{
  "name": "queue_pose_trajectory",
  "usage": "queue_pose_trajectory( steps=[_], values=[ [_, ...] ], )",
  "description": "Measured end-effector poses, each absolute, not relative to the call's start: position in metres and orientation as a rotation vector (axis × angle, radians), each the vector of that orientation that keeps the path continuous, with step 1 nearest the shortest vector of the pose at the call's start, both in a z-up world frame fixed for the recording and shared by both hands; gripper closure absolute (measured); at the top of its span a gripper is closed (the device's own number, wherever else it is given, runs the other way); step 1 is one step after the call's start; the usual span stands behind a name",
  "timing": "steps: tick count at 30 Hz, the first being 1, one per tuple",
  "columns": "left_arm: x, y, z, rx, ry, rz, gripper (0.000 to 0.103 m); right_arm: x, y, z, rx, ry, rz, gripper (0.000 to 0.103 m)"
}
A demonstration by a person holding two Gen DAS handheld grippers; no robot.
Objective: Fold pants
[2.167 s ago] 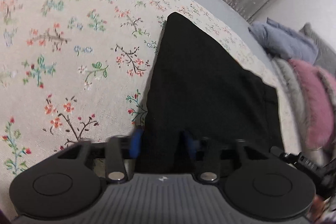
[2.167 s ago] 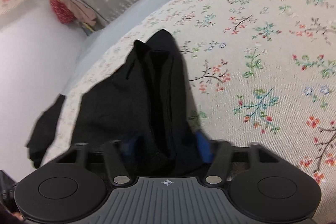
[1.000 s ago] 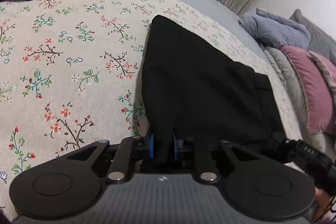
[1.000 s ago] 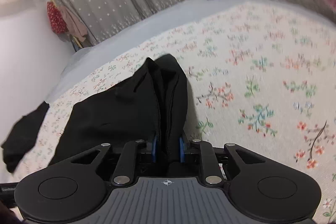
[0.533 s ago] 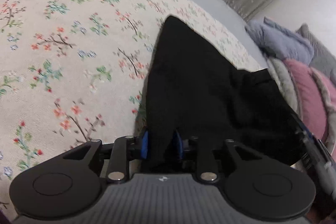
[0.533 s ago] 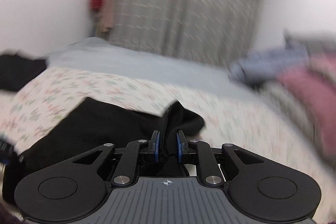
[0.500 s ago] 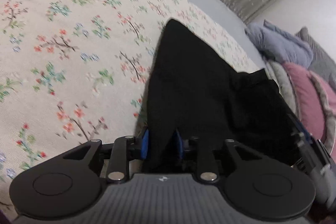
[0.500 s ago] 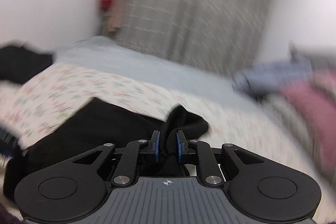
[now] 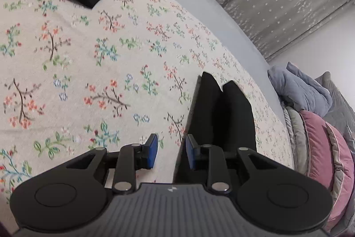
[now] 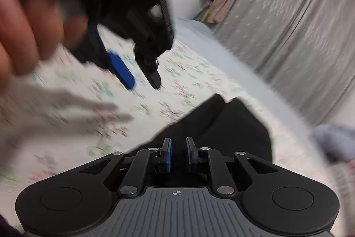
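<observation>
Folded black pants [image 9: 224, 112] lie on the floral bed [image 9: 93, 72]; left tongs [image 9: 170, 153] gape empty, right tongs [image 10: 178, 156] (blurred view) slightly parted, empty.

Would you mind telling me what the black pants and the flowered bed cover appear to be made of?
The black pants look like a soft matte knit, perhaps cotton jersey: no sheen, rounded limp folds. The flowered bed cover looks like a woven cotton-type cloth with a printed pattern: a grainy, dull surface. Neither can be confirmed by sight.

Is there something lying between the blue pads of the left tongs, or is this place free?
In the left wrist view, only floral bedspread shows between the pads of the left tongs. The folded black pants begin at the right pad, not between them.
</observation>
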State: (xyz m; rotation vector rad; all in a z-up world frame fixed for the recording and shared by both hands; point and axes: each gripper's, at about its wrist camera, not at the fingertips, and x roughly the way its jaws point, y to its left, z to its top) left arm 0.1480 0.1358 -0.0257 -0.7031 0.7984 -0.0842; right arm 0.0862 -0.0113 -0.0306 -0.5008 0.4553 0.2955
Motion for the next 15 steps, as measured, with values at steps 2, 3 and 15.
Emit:
queue_pose_trajectory(
  steps=[2, 3, 15],
  values=[
    [0.148, 0.131, -0.026, -0.679, 0.802, -0.093, 0.065, 0.081, -0.033, -0.011, -0.363, 0.453, 0.371, 0.051],
    [0.148, 0.128, -0.027, -0.679, 0.808, -0.112, 0.065, 0.078, -0.042, -0.002, -0.301, 0.442, 0.359, 0.036],
    [0.195, 0.054, -0.041, -0.563, 0.810, -0.380, 0.042, 0.051, -0.064, -0.045, -0.504, 0.447, 0.299, 0.033]
  ],
)
